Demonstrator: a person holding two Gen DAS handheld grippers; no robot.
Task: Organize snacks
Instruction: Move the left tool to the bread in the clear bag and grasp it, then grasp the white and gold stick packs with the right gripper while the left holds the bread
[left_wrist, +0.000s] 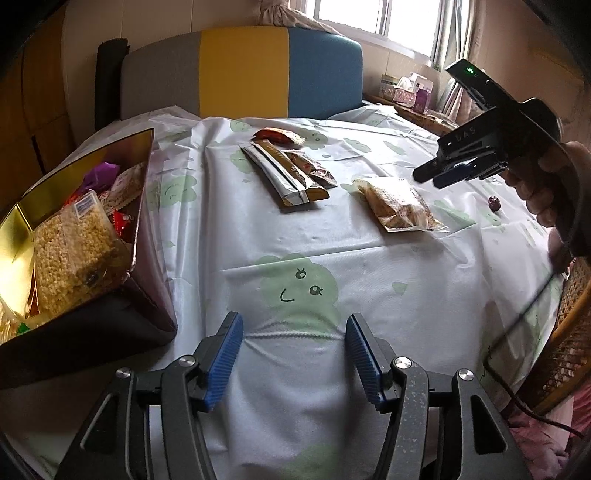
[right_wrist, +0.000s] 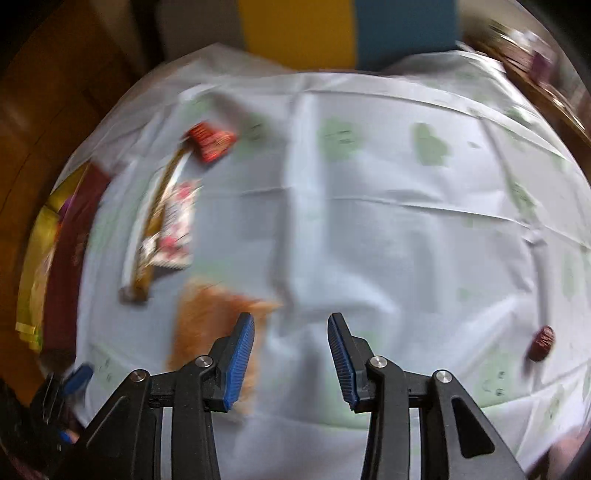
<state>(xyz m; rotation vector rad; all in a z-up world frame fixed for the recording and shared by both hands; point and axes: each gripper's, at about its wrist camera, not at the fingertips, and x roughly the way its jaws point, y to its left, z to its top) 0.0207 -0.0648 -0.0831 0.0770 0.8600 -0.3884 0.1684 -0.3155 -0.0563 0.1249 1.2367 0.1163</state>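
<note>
Left wrist: left gripper (left_wrist: 294, 356) agape, empty; right gripper (left_wrist: 430, 176) parted, seemingly empty, above cracker pack (left_wrist: 397, 206).

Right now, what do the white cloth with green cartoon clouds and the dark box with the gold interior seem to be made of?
White table cover with green cloud prints: probably thin plastic sheet, slightly glossy; it holds sharp fold creases and soft highlights. Dark box with gold lining: likely cardboard, matte outside; the inner walls mirror the snacks like metallic foil paper, though thin metal cannot be excluded.
</note>
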